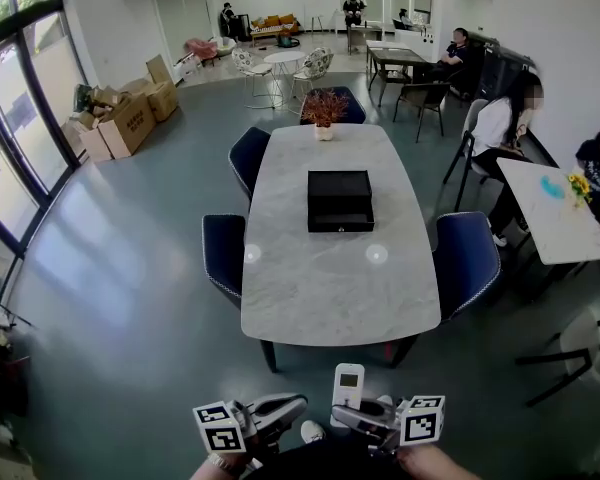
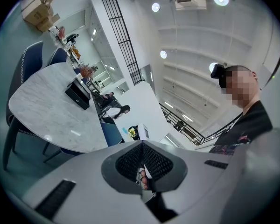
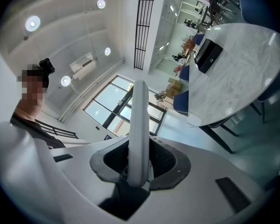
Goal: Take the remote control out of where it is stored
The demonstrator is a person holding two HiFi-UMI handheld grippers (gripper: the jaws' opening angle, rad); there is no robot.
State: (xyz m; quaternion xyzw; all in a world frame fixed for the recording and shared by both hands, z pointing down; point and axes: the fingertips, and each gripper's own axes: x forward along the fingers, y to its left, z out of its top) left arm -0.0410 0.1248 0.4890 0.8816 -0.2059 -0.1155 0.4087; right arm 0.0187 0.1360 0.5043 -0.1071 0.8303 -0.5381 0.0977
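Observation:
A white remote control (image 1: 347, 383) with a small screen stands upright in my right gripper (image 1: 340, 414), low in the head view in front of the person. In the right gripper view the remote (image 3: 139, 125) shows edge-on, clamped between the jaws of the right gripper (image 3: 139, 164). Beside it, my left gripper (image 1: 298, 402) is shut and holds nothing; its jaws meet at the tips in the left gripper view (image 2: 142, 143). A black drawer box (image 1: 340, 200) sits closed on the marble table (image 1: 330, 298), well ahead of both grippers.
Dark blue chairs (image 1: 223, 253) (image 1: 467, 258) stand around the table, and a small plant (image 1: 324, 110) is at its far end. Cardboard boxes (image 1: 120, 118) lie at the left by the windows. People sit at tables on the right (image 1: 555, 208).

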